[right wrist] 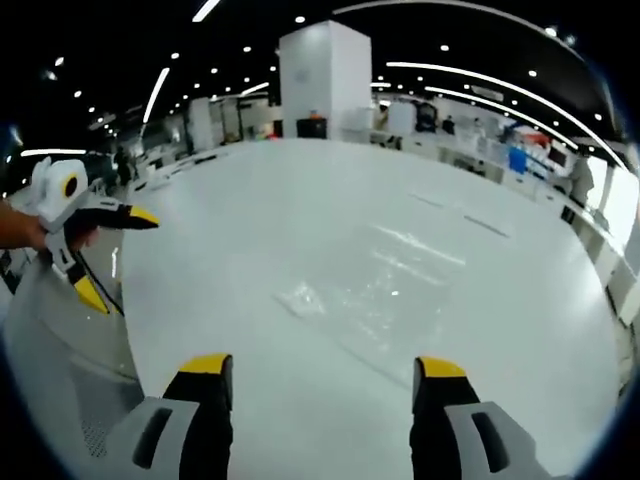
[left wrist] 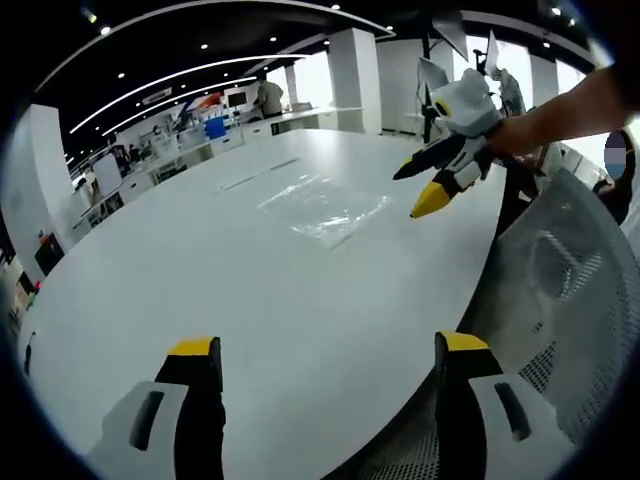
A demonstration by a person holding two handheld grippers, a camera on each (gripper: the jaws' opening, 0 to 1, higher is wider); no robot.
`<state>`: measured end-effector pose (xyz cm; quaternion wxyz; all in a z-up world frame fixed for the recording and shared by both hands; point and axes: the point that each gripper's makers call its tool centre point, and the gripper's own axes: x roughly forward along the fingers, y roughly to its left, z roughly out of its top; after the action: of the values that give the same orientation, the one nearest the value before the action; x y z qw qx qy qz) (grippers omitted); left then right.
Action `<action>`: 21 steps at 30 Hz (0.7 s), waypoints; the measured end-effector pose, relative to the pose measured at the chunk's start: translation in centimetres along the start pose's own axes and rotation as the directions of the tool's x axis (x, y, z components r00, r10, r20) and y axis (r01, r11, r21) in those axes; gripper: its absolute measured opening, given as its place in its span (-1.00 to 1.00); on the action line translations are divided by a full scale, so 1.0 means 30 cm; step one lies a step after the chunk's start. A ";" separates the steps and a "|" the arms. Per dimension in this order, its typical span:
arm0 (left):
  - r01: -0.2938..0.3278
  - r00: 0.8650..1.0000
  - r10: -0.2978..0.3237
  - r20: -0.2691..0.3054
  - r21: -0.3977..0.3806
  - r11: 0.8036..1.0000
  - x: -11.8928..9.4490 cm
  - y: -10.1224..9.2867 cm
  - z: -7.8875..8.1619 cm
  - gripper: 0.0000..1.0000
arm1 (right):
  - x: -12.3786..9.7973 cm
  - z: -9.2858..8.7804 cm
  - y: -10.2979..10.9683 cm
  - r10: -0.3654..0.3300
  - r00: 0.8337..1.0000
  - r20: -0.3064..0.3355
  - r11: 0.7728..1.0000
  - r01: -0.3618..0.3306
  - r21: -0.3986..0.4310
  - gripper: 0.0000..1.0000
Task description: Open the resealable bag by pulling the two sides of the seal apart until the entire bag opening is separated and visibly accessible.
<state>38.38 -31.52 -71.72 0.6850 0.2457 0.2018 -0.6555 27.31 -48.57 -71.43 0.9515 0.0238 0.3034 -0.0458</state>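
A clear resealable bag (left wrist: 325, 205) lies flat on the big white table (left wrist: 200, 270), hard to make out against it. In the left gripper view my left gripper (left wrist: 328, 350) stands open near the table's edge, well short of the bag. My right gripper (left wrist: 415, 188), held by a hand, hovers open just right of the bag. In the right gripper view the bag (right wrist: 385, 285) lies a little ahead of my open right gripper (right wrist: 322, 368). My left gripper (right wrist: 118, 257) hangs open off the table's left edge. Nothing is between either pair of jaws.
A grey mesh chair (left wrist: 560, 290) stands against the table's near edge, also seen as the chair (right wrist: 60, 370). Two thin strips (left wrist: 240, 182) lie on the table beyond the bag. A white pillar (right wrist: 322, 80), desks and distant people fill the background.
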 end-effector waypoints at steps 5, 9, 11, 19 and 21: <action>-0.001 1.000 0.001 0.001 0.005 1.000 -0.001 0.000 0.001 0.71 | 0.036 -0.005 -0.020 0.033 0.999 -0.024 0.999 -0.033 -0.008 0.33; -0.004 1.000 0.004 0.001 0.003 1.000 -0.002 0.002 0.002 0.71 | 0.056 -0.014 -0.041 0.040 0.998 -0.054 0.999 -0.041 -0.018 0.27; -0.004 1.000 0.004 0.002 0.002 1.000 -0.002 0.003 0.002 0.70 | 0.058 -0.015 -0.044 0.041 0.997 -0.058 0.999 -0.042 -0.019 0.20; 0.003 1.000 -0.003 0.005 -0.002 1.000 -0.001 -0.001 0.003 0.68 | 0.124 -0.030 -0.087 0.047 0.992 -0.118 0.998 -0.051 -0.035 0.11; 0.007 1.000 -0.007 0.009 -0.007 1.000 -0.003 -0.003 0.007 0.68 | 0.149 -0.041 -0.096 0.049 0.989 -0.143 0.998 -0.055 -0.044 0.09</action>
<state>38.26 -31.58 -71.51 0.6844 0.2394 0.2019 -0.6584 29.95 -51.69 -75.07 0.9287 0.0122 0.3704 -0.0120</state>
